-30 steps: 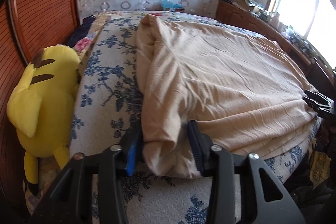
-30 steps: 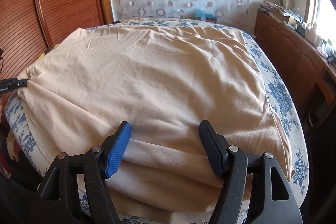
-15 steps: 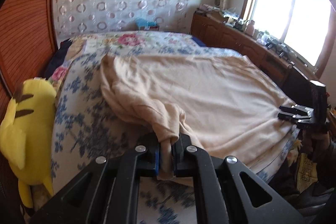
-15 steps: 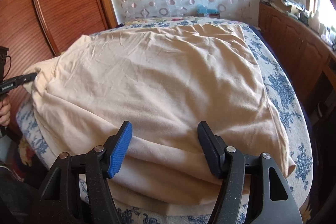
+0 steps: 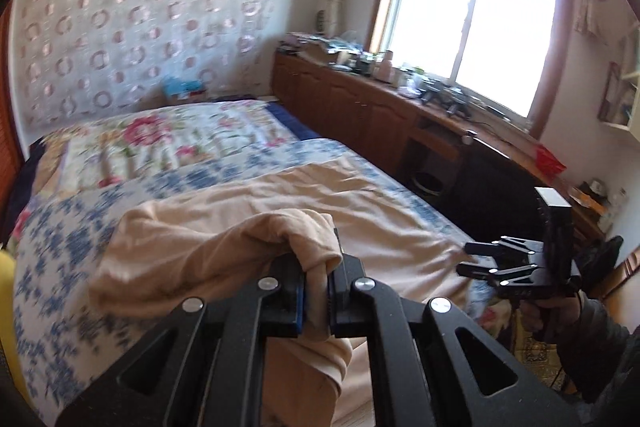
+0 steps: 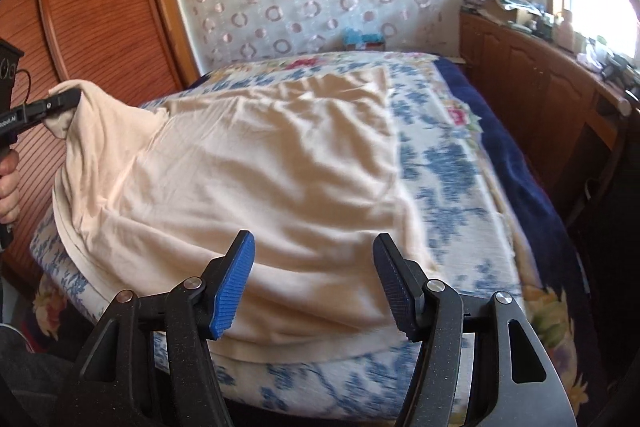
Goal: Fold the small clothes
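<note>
Cream garment (image 6: 256,163) lies spread over the floral bedspread (image 6: 448,163), near edge hanging off the bed's front. Left gripper (image 5: 316,301) clamped tight on a bunched corner, lifted clear of the bedspread, cloth draping down from it. Right gripper (image 6: 314,281) jaws apart, poised over the garment's near edge, pads not pressing cloth; they've just been narrowing a little, fabric lies below and between them, nothing caught. Judgement: thin soft knit, light, no stiffness, sags and bunches, grips fine on rubber pads. Best hold for the right is the near-edge corner opposite the left's, so the edge pulls taut. White lettering on the left gripper's side, too small to read
</note>
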A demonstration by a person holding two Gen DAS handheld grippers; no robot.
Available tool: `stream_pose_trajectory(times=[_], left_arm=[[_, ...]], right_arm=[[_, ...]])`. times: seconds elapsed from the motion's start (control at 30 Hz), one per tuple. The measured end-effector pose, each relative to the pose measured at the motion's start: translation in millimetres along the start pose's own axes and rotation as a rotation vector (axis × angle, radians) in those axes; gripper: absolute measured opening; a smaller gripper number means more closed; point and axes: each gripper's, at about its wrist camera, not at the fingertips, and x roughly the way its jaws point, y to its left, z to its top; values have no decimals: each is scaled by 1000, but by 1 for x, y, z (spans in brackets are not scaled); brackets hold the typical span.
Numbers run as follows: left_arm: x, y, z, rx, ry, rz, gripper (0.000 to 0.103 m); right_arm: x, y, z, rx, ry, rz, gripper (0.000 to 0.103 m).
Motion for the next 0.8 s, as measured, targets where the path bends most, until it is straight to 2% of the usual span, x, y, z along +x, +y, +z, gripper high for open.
stream_pose_trajectory(times=[0.27, 0.43, 0.5, 0.57, 0.67, 0.8], left_arm=[[36, -80, 39, 137, 26, -118, 5], [48, -103, 40, 151, 82, -141, 6], [52, -102, 37, 142, 104, -149, 14], [51, -98, 33, 121, 114, -165, 38], [46, -95, 31, 115, 108, -150, 46], [35, -77, 25, 95, 85, -88, 50]], right_arm=[[-23, -25, -4, 43, -40, -34, 63], [-30, -35, -5, 66, -49, -31, 63], [-32, -35, -5, 62, -53, -28, 63], [-32, -34, -6, 57, -52, -30, 63], [-30, -33, -5, 54, -51, -36, 63], [-29, -29, 0, 47, -57, -40, 63]])
